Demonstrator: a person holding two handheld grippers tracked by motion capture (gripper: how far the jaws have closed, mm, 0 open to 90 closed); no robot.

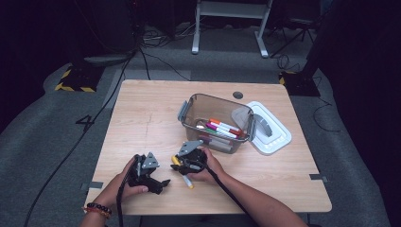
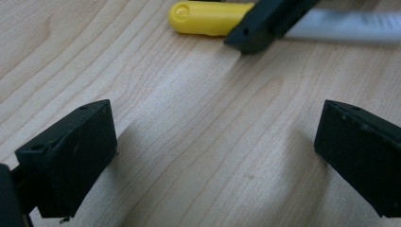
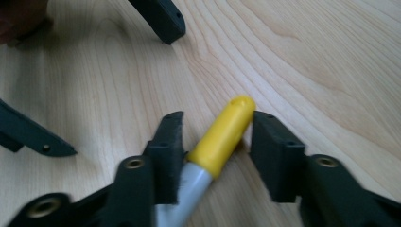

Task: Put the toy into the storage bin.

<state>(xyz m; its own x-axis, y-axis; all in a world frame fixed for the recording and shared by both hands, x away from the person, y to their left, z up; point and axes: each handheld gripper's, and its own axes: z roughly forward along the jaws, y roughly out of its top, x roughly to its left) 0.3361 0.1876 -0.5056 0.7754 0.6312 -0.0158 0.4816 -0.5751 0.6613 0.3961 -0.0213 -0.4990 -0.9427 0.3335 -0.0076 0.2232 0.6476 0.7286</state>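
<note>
Yellow-capped marker (image 3: 222, 137) lies on the wooden table (image 1: 142, 123) near the person's edge, between the jaws of the right tool (image 3: 215, 142); those jaws bracket the cap but a gap shows on one side, so I judge them closing, not yet clamped. Left tool (image 2: 213, 142) rests just beside it, jaws wide apart over bare wood, holding nothing. Several markers (image 1: 222, 128) already sit in the clear bin (image 1: 189, 109), whose white lid (image 1: 272, 130) lies off, touching the bin's right side. Judgement: most of the sorting looks done; left are gripping this last loose marker, carrying it to the bin, and possibly fitting the lid.
</note>
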